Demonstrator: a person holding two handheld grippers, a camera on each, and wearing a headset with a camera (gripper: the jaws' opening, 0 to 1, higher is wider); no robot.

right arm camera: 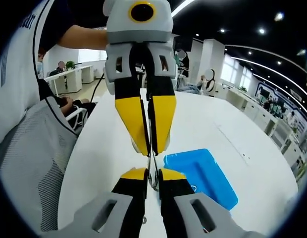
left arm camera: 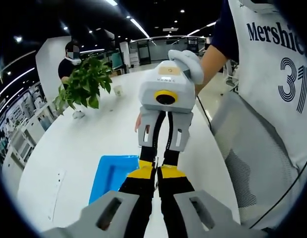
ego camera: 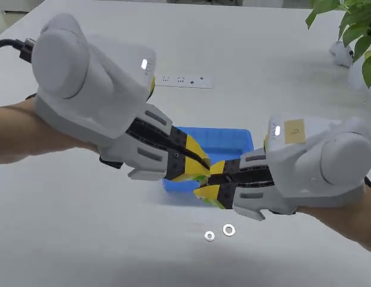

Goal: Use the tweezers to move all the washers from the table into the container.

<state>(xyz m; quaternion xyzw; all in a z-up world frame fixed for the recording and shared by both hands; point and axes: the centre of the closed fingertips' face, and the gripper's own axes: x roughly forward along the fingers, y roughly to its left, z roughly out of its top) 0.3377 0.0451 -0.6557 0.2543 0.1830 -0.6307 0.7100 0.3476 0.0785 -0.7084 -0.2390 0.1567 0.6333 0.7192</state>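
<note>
Two washers (ego camera: 228, 229) lie on the near surface (ego camera: 84, 239), just in front of the blue container (ego camera: 233, 140); I cannot tell whether any are inside it. Above its near edge the left tongs (ego camera: 199, 170) and right tongs (ego camera: 204, 191) meet tip to tip, both clenched on the thin tweezers (right arm camera: 152, 166). By my reckoning, picking has yet to start.

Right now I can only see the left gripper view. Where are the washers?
Observer: Two washers lie on the table, on the person's side of the blue container.
Operator: Who has the tweezers?
Observer: In the right gripper view, thin tweezers run from the left gripper's yellow tongs to between the right gripper's.
Operator: Are the washers touching?
Observer: No, a small gap separates them.
</note>
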